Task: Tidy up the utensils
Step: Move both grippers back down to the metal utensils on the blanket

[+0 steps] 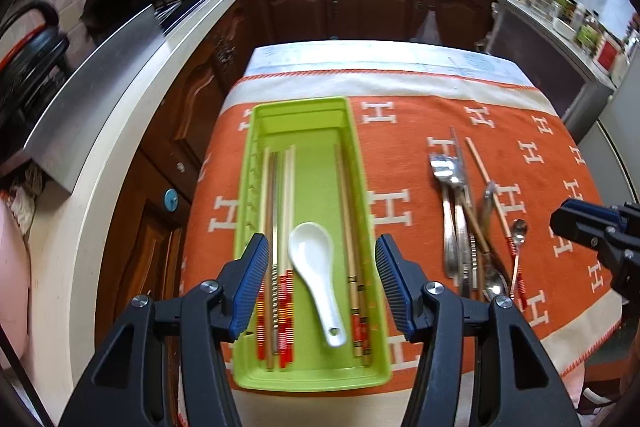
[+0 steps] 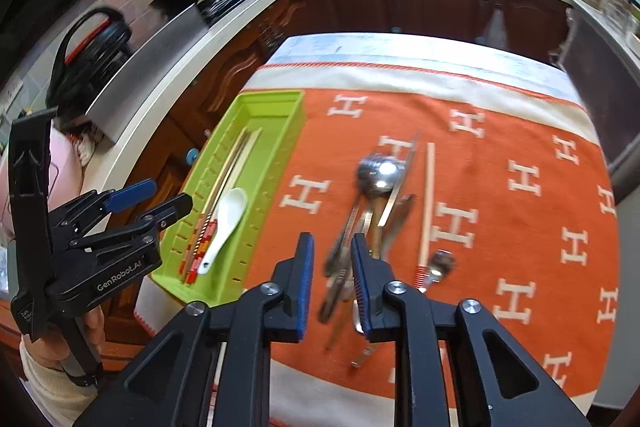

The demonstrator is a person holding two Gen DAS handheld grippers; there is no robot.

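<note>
Hands hold two black plastic grippers with ribbed blue pads, both angled steeply down over an orange woven cloth patterned with cream H shapes. Left gripper hovers above a glossy lime-green plastic tray, jaws standing about half open with nothing held. In the tray lie slim wooden chopsticks and a smooth white ceramic spoon. Right gripper, jaws only slightly parted and empty, hangs over a pile of shiny metal cutlery at three o'clock from the tray.
</note>
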